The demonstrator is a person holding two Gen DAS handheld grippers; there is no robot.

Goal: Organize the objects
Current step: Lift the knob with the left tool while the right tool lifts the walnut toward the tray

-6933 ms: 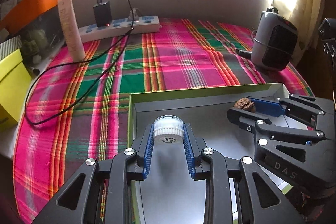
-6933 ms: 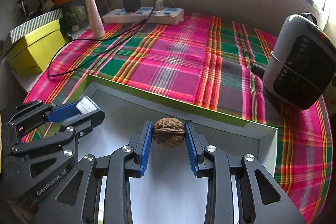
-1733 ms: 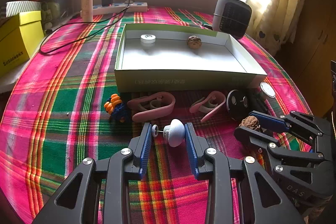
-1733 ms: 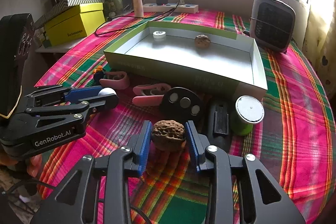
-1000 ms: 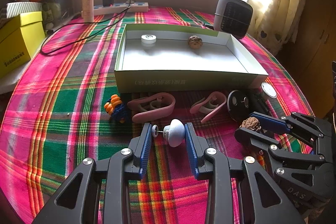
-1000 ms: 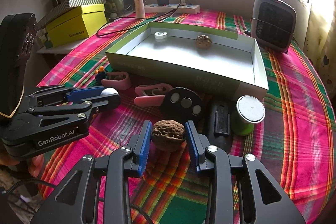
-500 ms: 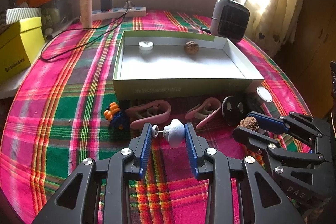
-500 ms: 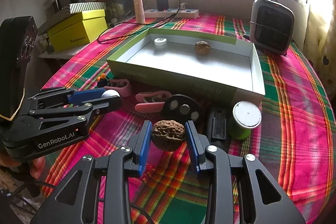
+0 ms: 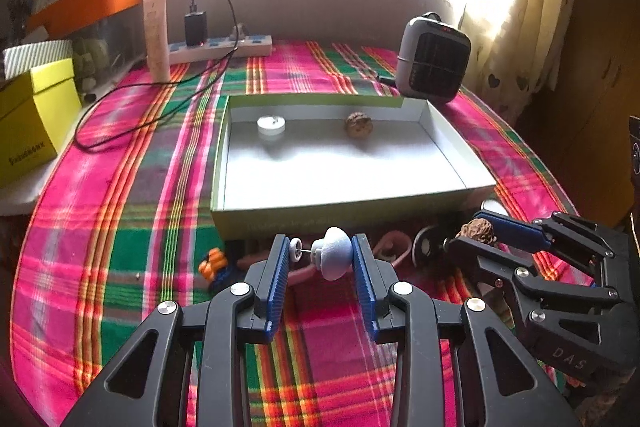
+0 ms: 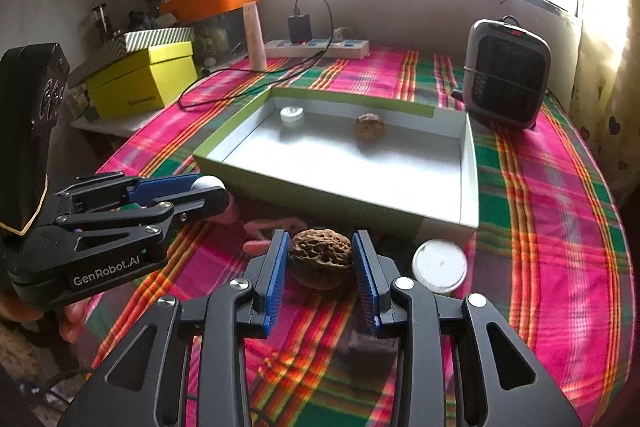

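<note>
My left gripper [image 9: 320,259] is shut on a small white mushroom-shaped knob [image 9: 335,255] with a thin pin and disc at its left, held above the plaid cloth just in front of the box. My right gripper [image 10: 320,261] is shut on a brown walnut [image 10: 321,259], also lifted off the cloth. The shallow green-rimmed box [image 9: 344,215] [image 10: 304,193] lies beyond both, holding a white cap [image 9: 271,125] [image 10: 291,114] and another walnut [image 9: 359,125] [image 10: 370,126] near its far wall. The right gripper [image 9: 474,233] shows at the right of the left wrist view, the left gripper [image 10: 208,193] at the left of the right wrist view.
On the cloth before the box lie pink clips [image 9: 394,245] [image 10: 272,231], an orange and blue toy [image 9: 214,263], a black disc [image 9: 426,247] and a green spool with a white top [image 10: 439,265]. A heater [image 9: 434,61], a power strip [image 9: 220,47], a tube [image 9: 157,37] and a yellow box [image 9: 30,119] stand further back.
Both grippers have risen with their loads and drawn nearer the box; the clips and disc on the cloth now sit lower and partly behind the fingers.
</note>
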